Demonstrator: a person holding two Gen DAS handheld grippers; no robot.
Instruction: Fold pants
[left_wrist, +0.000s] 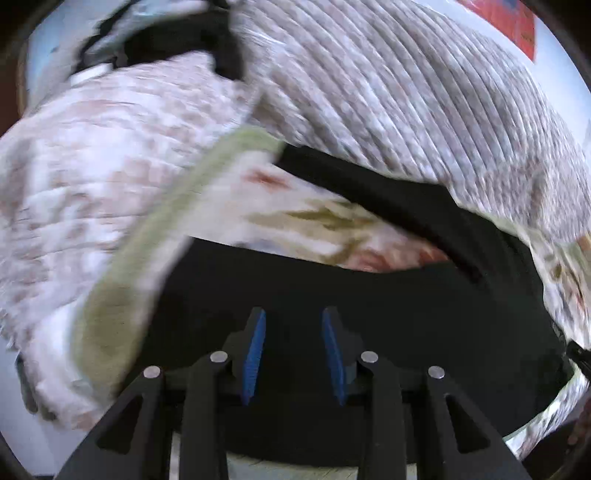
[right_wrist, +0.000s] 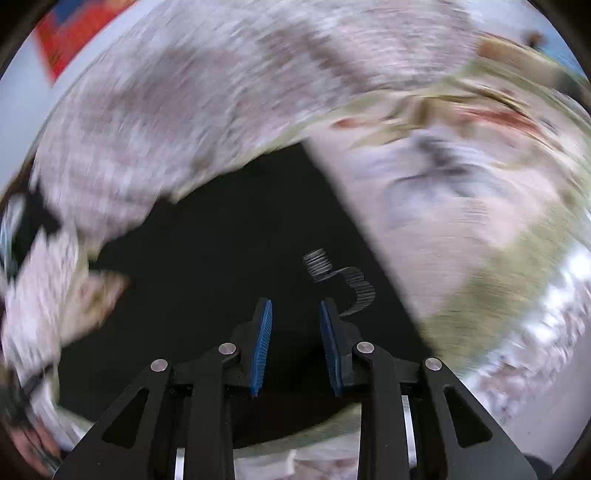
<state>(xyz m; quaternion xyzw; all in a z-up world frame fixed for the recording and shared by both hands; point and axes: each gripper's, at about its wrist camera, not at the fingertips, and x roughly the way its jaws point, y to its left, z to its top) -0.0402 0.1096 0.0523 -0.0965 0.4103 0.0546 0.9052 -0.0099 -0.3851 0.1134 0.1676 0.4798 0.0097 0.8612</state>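
Both tools (left_wrist: 293, 325) (right_wrist: 295, 317) apparently agape over pants (left_wrist: 369, 295)

We see the right gripper (right_wrist: 295, 314), jaws parted, above the black pants (right_wrist: 229, 236), whose grey printed logo (right_wrist: 340, 280) lies just beyond, the blurred quilt (right_wrist: 221, 92) surrounding them.

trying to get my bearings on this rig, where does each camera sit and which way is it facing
Left wrist: sits on the left tongs, looking forward along the blue pads at the black pants on a floral quilt; only the open tongs show.
Right wrist: sits on the right tongs, facing the pants and a grey printed logo; only the open tongs show, heavy blur.
Shared: pants, quilt, ribbed grey cover, red item.
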